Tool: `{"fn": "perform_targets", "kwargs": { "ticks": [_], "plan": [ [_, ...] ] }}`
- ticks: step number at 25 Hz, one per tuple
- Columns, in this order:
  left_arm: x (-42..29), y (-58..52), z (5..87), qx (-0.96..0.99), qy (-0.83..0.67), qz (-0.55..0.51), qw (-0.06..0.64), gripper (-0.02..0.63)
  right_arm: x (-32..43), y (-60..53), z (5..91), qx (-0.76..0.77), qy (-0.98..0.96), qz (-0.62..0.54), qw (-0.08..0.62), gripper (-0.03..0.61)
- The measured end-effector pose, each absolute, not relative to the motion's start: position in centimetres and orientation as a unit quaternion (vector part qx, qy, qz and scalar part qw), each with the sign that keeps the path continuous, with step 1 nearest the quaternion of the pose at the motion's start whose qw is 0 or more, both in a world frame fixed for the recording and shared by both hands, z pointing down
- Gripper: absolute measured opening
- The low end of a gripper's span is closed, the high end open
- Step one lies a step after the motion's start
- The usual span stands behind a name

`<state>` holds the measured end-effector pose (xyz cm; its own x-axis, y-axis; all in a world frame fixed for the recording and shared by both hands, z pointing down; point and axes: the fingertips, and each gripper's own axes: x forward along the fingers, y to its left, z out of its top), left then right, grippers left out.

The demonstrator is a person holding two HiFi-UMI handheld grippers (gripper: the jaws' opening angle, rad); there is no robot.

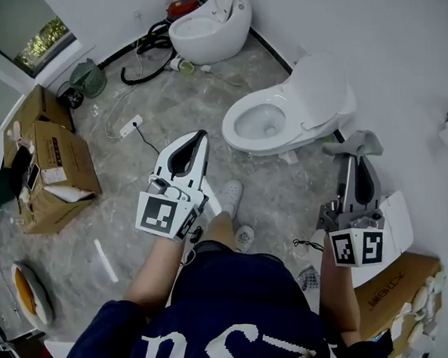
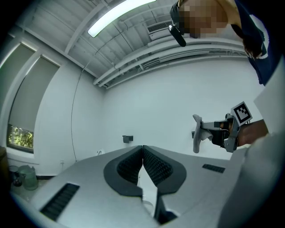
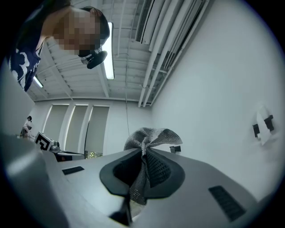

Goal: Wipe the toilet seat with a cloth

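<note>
My right gripper pinches the cloth, left gripper closed, empty; next I'd lower it onto the toilet seat.

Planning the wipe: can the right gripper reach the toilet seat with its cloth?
Likely yes: the right gripper, shut on the cloth, is near the toilet seat, lid up, nothing between them.

"What stands before that toilet seat?"
"Open floor in front. The raised lid backs it, the wall crowds its right, and cardboard boxes sit well left."
</note>
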<state>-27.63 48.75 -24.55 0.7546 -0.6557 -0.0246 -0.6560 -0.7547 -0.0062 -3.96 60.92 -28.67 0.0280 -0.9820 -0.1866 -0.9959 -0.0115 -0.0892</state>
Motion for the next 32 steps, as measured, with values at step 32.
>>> {"fn": "perform_targets", "kwargs": {
  "ticks": [32],
  "plan": [
    [-14.2, 12.7, -21.7, -0.956, 0.291, 0.01, -0.025, 0.02, 6.8, 27.3, -27.0, -0.74, 0.67, 0.002, 0.062, 0.038]
  ]
}}
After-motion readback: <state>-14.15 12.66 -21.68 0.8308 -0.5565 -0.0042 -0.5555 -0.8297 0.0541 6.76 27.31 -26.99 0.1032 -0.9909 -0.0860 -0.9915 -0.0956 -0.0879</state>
